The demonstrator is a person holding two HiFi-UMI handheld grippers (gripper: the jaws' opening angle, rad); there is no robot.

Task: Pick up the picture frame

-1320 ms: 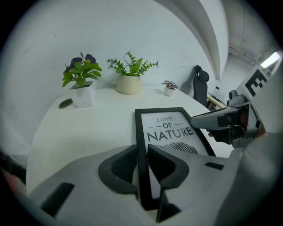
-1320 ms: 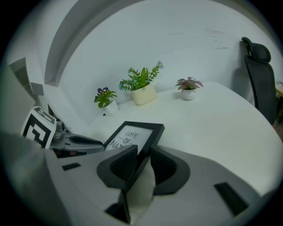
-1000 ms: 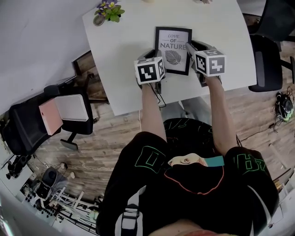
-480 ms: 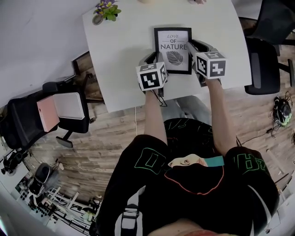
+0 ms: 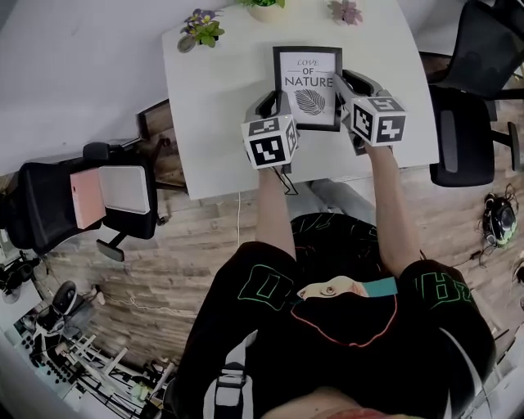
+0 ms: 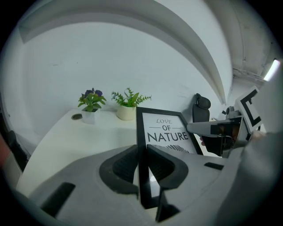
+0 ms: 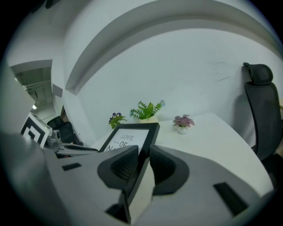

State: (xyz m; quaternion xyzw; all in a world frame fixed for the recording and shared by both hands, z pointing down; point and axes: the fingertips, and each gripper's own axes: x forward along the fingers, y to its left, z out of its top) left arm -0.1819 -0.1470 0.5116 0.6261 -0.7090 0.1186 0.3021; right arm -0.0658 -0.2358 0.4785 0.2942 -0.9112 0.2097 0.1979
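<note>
The picture frame is black with a white print reading "LOVE OF NATURE" and a leaf. It hangs tilted over the white table, held from both sides. My left gripper is shut on its left edge, and in the left gripper view the frame stands upright between the pads of that gripper. My right gripper is shut on the right edge; its jaws have just been closing on that edge. In the right gripper view the frame runs off to the left from the gripper.
Three small potted plants stand along the table's far edge. A black chair with a pink and a white item on its seat stands left of the table, and another black chair stands to the right. Cables lie on the wooden floor.
Both grippers have risen together with the frame between them, and the frame has tipped up off the table. The head view has shifted so that more of the table's far edge shows.
</note>
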